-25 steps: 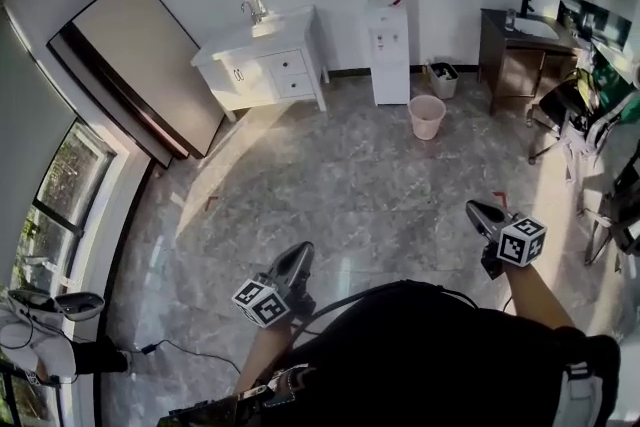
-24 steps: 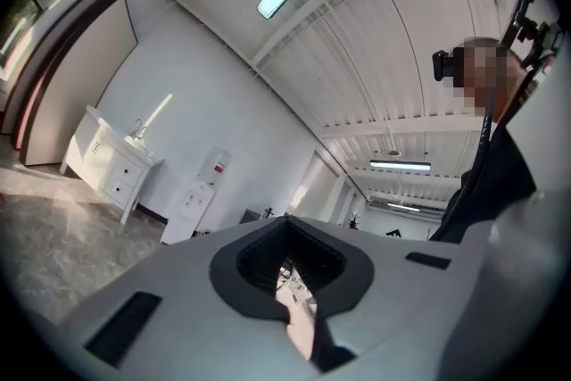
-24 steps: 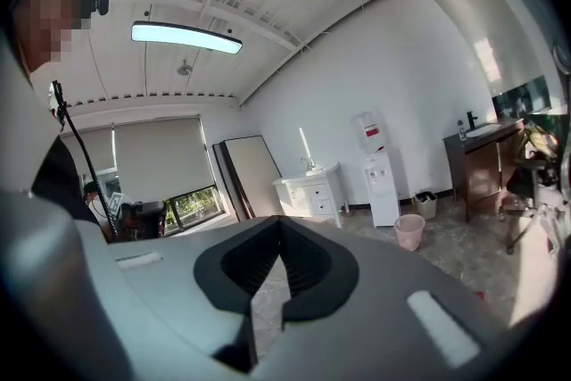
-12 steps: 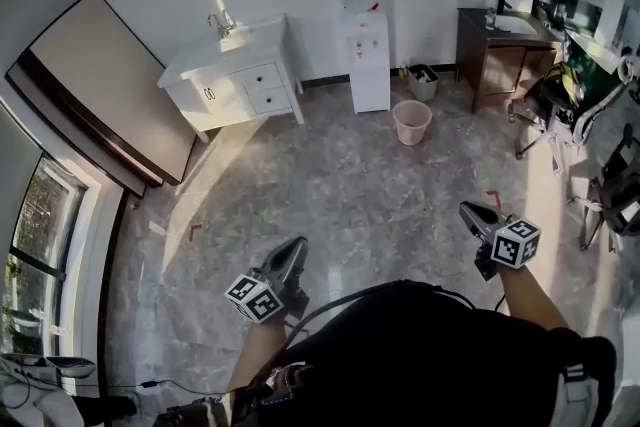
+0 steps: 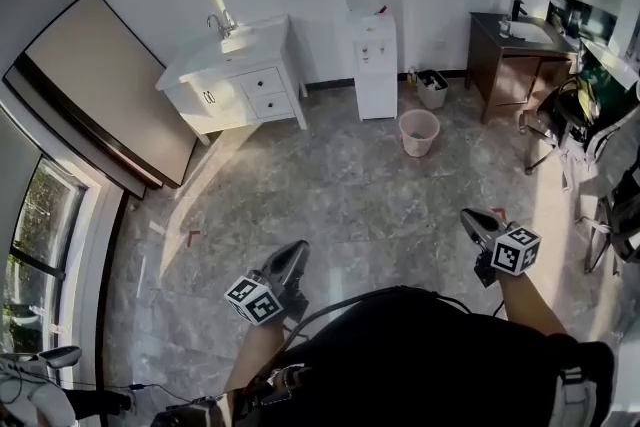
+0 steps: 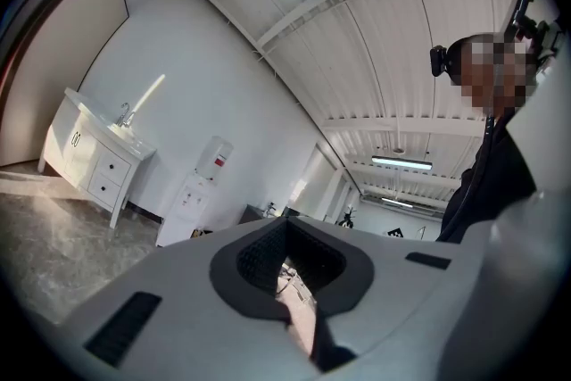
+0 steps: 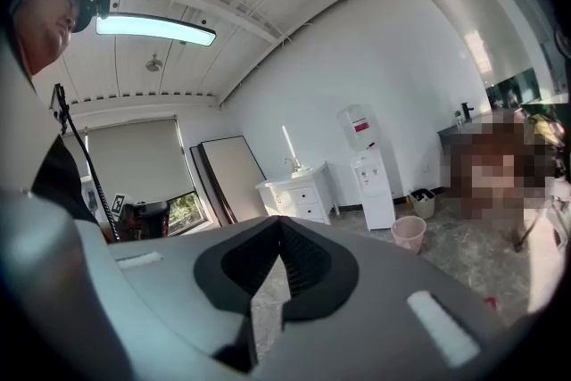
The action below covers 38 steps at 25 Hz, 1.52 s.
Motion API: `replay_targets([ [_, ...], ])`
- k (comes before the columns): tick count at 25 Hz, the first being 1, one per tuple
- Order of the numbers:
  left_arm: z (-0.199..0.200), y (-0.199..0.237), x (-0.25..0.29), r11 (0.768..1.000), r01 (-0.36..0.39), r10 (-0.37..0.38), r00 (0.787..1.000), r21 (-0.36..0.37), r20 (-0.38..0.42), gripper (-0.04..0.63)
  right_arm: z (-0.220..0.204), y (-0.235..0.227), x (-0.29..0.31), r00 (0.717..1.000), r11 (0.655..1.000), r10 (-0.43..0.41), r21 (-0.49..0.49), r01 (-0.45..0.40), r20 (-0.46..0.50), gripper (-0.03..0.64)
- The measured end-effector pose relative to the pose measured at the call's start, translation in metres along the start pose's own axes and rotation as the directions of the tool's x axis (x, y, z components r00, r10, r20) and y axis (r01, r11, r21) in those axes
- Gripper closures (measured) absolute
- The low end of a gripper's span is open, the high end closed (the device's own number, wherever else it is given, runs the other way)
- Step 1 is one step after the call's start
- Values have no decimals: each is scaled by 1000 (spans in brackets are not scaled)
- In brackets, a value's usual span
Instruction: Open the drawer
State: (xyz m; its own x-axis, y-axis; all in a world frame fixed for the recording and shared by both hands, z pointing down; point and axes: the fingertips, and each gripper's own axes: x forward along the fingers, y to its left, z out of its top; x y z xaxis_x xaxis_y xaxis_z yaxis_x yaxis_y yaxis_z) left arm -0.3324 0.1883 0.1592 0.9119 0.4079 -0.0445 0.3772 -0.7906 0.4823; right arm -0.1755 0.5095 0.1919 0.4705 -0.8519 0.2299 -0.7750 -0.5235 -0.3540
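The white vanity cabinet (image 5: 238, 80) stands against the far wall, with two small drawers (image 5: 268, 91) on its right side, both closed. It also shows far off in the left gripper view as the cabinet (image 6: 96, 167) and in the right gripper view as the cabinet (image 7: 299, 196). My left gripper (image 5: 293, 255) is held low near my body, shut and empty, pointing towards the cabinet across the floor. My right gripper (image 5: 471, 216) is at the right, also shut with nothing in it. Both are far from the drawers.
A water dispenser (image 5: 375, 45) stands right of the cabinet, with a pink bin (image 5: 418, 131) and a small basket (image 5: 433, 87) near it. A dark wooden washstand (image 5: 512, 50) and chairs (image 5: 575, 120) fill the right. A large board (image 5: 100, 85) leans on the left wall.
The room has slid left in the head view and the bin has come closer as I walk. Both grippers keep their place before my body and stay shut.
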Motion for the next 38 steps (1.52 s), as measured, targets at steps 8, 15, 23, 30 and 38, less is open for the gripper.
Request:
replay_targets([
  [8, 18, -13, 139, 999, -46, 46, 997, 1, 64, 595, 75, -106, 49, 989, 989, 143, -32, -144, -39, 615],
  [15, 14, -20, 219, 996, -89, 89, 995, 11, 48, 595, 114, -181, 78, 978, 978, 204, -27, -205, -39, 615],
  [23, 18, 27, 253, 995, -96, 97, 994, -27, 48, 595, 128, -220, 113, 983, 984, 177, -9, -178, -44, 615],
  [30, 47, 104, 295, 999, 8, -7, 1000, -43, 25, 595, 149, -231, 176, 996, 996, 80, -25, -81, -27, 615],
  [38, 125, 215, 296, 996, 84, -84, 996, -12, 14, 595, 188, -199, 281, 1000, 1000, 7, -28, -6, 29, 615],
])
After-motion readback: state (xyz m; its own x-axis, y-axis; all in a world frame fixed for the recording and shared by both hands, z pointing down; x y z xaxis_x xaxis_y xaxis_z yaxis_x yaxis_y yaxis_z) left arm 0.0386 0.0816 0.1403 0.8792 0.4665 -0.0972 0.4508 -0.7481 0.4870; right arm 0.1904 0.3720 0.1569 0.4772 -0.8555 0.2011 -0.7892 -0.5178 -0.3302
